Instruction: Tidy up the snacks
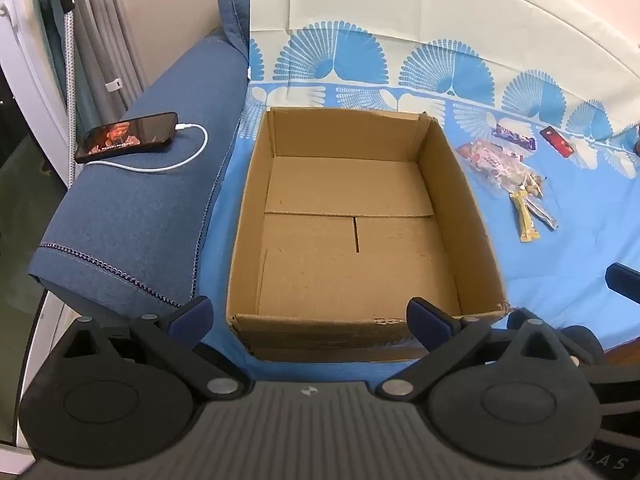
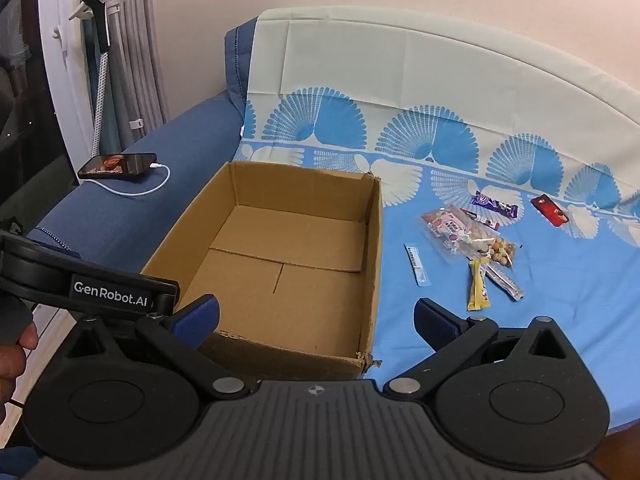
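Note:
An open cardboard box (image 1: 476,216) (image 2: 374,248) with nothing inside sits on the blue patterned sheet. To its right lie snacks: a purple bar (image 2: 494,204) (image 1: 514,137), a red packet (image 2: 551,210) (image 1: 557,141), a clear bag of mixed nuts and sweets (image 2: 466,232) (image 1: 496,164), a yellow bar (image 2: 478,290) (image 1: 526,218), a silver stick (image 2: 506,280) and a small blue sachet (image 2: 417,265). My left gripper (image 1: 310,316) hangs open over the box's near edge. My right gripper (image 2: 316,316) is open at the box's near right corner, holding nothing.
A phone (image 1: 128,136) (image 2: 118,165) on a white charging cable lies on the blue sofa arm (image 1: 132,208) left of the box. The left gripper's body (image 2: 88,284) and a hand (image 2: 16,344) show at the right wrist view's left edge. Curtains stand behind.

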The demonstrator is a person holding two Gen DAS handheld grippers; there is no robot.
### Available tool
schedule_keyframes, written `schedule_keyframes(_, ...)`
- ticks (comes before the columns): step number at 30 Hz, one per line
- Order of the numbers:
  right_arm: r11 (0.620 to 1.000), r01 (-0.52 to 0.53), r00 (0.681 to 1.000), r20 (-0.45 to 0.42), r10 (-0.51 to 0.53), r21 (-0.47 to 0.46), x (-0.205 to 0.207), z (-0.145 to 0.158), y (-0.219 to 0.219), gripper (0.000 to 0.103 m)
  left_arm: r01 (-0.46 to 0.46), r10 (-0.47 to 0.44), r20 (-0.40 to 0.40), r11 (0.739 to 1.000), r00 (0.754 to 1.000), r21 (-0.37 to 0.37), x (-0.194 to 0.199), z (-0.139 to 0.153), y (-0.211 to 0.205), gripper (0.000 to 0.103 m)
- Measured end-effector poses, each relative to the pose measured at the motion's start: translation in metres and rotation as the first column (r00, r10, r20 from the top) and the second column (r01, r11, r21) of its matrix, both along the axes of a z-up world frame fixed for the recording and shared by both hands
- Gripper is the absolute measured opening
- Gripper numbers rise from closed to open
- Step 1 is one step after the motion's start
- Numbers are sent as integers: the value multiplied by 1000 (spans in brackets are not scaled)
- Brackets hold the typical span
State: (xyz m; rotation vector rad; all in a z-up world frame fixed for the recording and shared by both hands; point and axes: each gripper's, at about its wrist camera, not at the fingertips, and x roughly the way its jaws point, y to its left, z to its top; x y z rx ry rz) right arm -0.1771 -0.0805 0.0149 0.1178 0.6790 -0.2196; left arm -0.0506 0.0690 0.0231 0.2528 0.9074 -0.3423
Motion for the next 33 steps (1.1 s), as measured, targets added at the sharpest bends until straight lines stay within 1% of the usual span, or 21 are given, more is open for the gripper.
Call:
schedule_keyframes(5, 1000, 7, 1000, 3, -7, 2, -3, -2, 4, 103, -4, 4, -1, 1000, 1000, 1, -1, 0, -2, 103)
schedule_keyframes(6, 1000, 4, 1000, 1, -4, 5, -3, -3, -3, 103, -5, 5, 0, 1000, 1000, 2, -1, 0, -2, 103)
schedule_keyframes(7, 1000, 6, 1000, 0, -6, 6, -3, -4, -2, 103, -6, 6, -1, 1000, 1000, 3, -1, -1, -2, 103)
schedule_keyframes(8, 1000, 7, 1000, 1, -7, 9, 0, 0, -6, 103, -8, 8, -1, 1000, 1000, 5, -1, -1, -2, 103)
schedule_keyframes(13, 1000, 22, 1000, 8, -22, 16, -1, 2, -8, 103, 0, 0, -3, 1000, 1000, 25, -1, -5, -6, 103)
schedule_keyframes(18, 999, 28, 1000, 7, -28, 21, 1, 4, -8, 103, 1, -1, -2, 1000, 1000, 23, -2, -6, -6, 103)
schedule_keyframes(19, 1000, 31, 998, 50, -30, -8, -1, 0, -9, 103, 1, -1, -4, 1000, 1000, 23, -2, -6, -6, 103)
schedule_keyframes(21, 1000, 30, 998, 57, -29, -9, -2, -1, -8, 103, 1, 0, -5, 1000, 1000, 26, -2, -6, -6, 103)
schedule_keyframes(24, 1000, 28, 999, 29, -28, -1, 0, 1, -8, 103, -1, 1, -3, 1000, 1000, 26, -2, -5, -6, 103)
schedule_keyframes(26, 1000, 28, 999, 29, -28, 11, 0, 2, -9, 103, -1, 1, -4, 1000, 1000, 25, -1, -5, -6, 103)
schedule_keyframes(33, 1000, 26, 999, 29, -26, 9, 0, 2, -10, 103, 0, 0, -4, 1000, 1000, 29, -1, -5, -6, 103)
